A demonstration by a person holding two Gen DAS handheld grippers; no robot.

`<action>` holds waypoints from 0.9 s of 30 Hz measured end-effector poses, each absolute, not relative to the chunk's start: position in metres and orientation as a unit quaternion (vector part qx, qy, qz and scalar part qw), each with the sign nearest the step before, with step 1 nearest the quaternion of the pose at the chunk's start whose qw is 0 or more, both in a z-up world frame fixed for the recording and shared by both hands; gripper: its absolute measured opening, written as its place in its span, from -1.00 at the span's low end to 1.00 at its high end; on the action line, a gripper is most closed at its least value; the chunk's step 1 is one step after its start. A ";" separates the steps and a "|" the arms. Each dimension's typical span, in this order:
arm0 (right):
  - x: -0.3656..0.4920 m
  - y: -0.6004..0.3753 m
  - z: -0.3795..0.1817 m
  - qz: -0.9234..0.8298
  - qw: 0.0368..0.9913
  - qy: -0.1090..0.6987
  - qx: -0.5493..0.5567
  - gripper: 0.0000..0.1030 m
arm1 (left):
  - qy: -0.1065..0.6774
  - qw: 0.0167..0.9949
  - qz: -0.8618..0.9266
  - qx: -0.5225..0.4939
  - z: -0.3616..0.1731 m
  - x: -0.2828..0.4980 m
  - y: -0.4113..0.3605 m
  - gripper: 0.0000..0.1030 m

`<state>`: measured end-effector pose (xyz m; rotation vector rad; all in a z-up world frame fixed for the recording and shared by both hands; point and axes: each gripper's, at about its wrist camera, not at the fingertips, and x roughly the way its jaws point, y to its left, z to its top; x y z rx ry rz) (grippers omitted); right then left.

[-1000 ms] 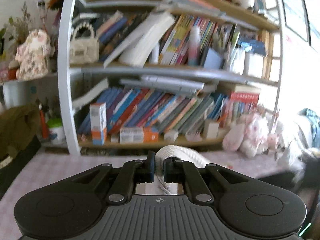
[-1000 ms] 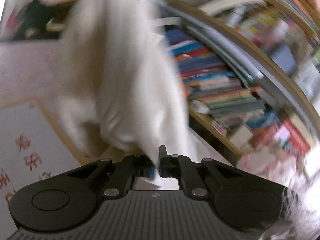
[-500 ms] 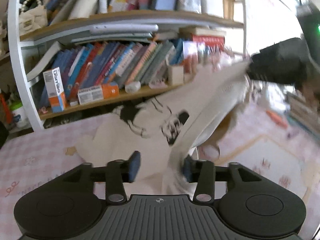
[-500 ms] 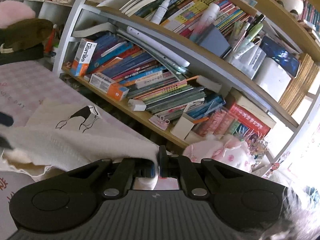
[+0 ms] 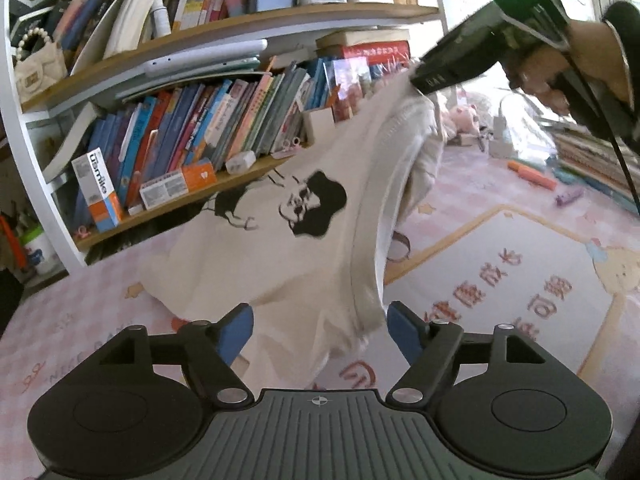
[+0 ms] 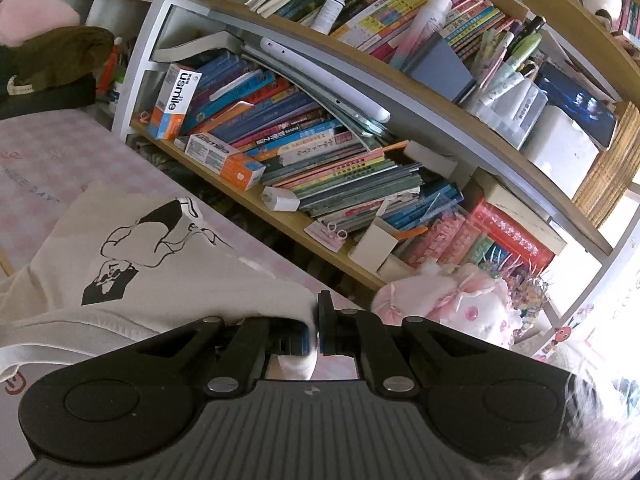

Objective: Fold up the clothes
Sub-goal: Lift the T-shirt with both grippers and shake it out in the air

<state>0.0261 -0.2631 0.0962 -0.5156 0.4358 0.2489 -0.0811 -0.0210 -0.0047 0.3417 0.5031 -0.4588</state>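
A cream T-shirt (image 5: 288, 248) with a black line drawing printed on it hangs stretched between the grippers, its lower part resting on the pink checked mat (image 5: 72, 320). My left gripper (image 5: 318, 326) is open, blue pads wide apart, and a hem of the shirt droops between them, loose. In the left wrist view the right gripper (image 5: 424, 80) is at upper right, held by a hand (image 5: 556, 68), clamped on a corner of the shirt. In the right wrist view my right gripper (image 6: 316, 338) is shut on the shirt (image 6: 168, 280), which spreads to the left.
A white curved bookshelf (image 6: 360, 128) packed with books and boxes stands close behind. Pink plush toys (image 6: 460, 304) lie at its foot. A play mat with printed characters (image 5: 520, 272) covers the floor on the right, with small toys (image 5: 532, 174) scattered beyond.
My left gripper has opened and let go of the shirt, its pads now far apart. Both views have tilted down toward the mat. The right gripper stays shut on the shirt.
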 end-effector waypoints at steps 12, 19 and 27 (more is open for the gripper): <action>0.031 -0.269 0.092 0.122 0.934 0.221 -0.252 -0.92 | 0.256 0.913 -0.218 0.232 -0.026 -0.074 -0.042 0.48; 0.028 -0.270 0.092 0.121 0.933 0.224 -0.254 -0.92 | 0.256 0.915 -0.197 0.244 -0.034 -0.067 -0.057 0.48; 0.020 -0.270 0.090 0.121 0.930 0.233 -0.258 -0.92 | 0.283 0.932 -0.163 0.155 -0.028 -0.043 -0.021 -0.98</action>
